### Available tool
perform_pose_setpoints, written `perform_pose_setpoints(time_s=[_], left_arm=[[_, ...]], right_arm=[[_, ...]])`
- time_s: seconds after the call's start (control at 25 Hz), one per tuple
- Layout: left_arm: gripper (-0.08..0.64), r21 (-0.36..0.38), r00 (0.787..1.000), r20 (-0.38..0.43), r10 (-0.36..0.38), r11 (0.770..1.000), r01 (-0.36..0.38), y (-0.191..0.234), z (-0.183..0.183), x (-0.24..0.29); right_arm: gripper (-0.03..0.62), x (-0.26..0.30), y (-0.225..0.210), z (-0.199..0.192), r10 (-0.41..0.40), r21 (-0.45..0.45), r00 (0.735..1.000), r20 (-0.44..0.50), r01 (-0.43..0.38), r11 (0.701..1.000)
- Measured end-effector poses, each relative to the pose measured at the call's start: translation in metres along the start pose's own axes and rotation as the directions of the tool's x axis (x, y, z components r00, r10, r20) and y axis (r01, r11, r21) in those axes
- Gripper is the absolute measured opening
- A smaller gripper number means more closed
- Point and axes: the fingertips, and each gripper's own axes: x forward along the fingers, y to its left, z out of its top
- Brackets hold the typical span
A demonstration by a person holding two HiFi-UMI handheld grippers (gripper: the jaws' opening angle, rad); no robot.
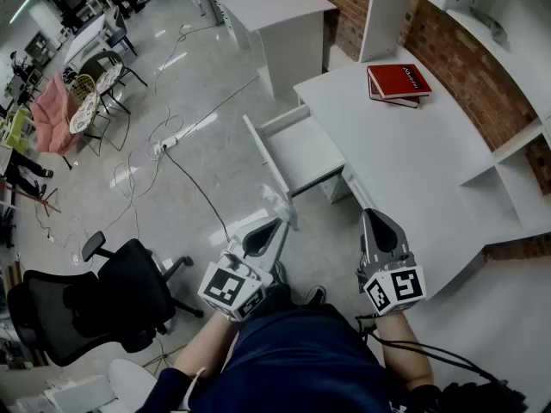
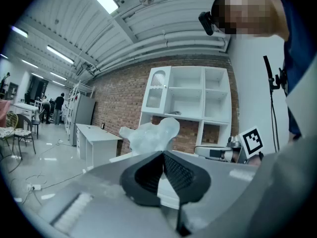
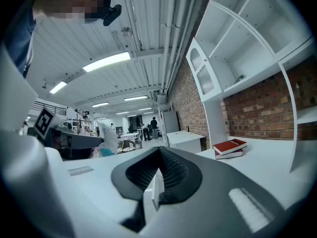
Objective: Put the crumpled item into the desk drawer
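Jaws of the left hand-held gripper are clamped on the crumpled item — pale, translucent — just beside the front of the open desk drawer. The right hand-held gripper — jaws together, nothing between them — hovers at the counter edge.

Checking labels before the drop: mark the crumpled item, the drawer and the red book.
crumpled item point(image 2: 151, 135): left gripper view, its middle.
drawer point(image 1: 306, 153): head view, bare bottom.
red book point(image 1: 399, 81): head view, top cover.
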Motion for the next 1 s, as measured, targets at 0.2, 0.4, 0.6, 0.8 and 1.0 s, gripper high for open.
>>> perform_pose_setpoints(time_s=[0.2,0.4,0.6,0.8,1.0], left_arm=[[0.005,-0.013,0.999,-0.005,0.042,0.999,-0.042,0.000,0.001,-0.028],[0.005,0.007,0.999,-0.006,0.046,0.999,-0.046,0.006,0.004,-0.032],[0.005,-0.014,1.000,0.015,0.027,1.000,-0.027,0.026,-0.006,-0.074],[0.005,-0.020,1.000,0.025,0.012,1.000,-0.012,0.050,-0.003,-0.081],[0.005,-0.002,1.000,0.027,0.006,1.000,-0.006,0.084,0.000,-0.097]], right_arm=[[0.002,-0.014,0.017,0.000,-0.005,-0.010,1.000,0.009,0.005,1.000],[0.002,-0.010,0.020,-0.008,-0.012,0.000,1.000,-0.026,0.012,1.000],[0.002,-0.012,0.065,-0.018,-0.028,-0.012,0.998,-0.061,0.027,1.000],[0.002,0.000,0.077,-0.011,-0.058,-0.043,0.997,-0.052,0.056,0.998],[0.002,0.012,0.096,-0.006,-0.095,-0.067,0.994,-0.048,0.091,0.994]])
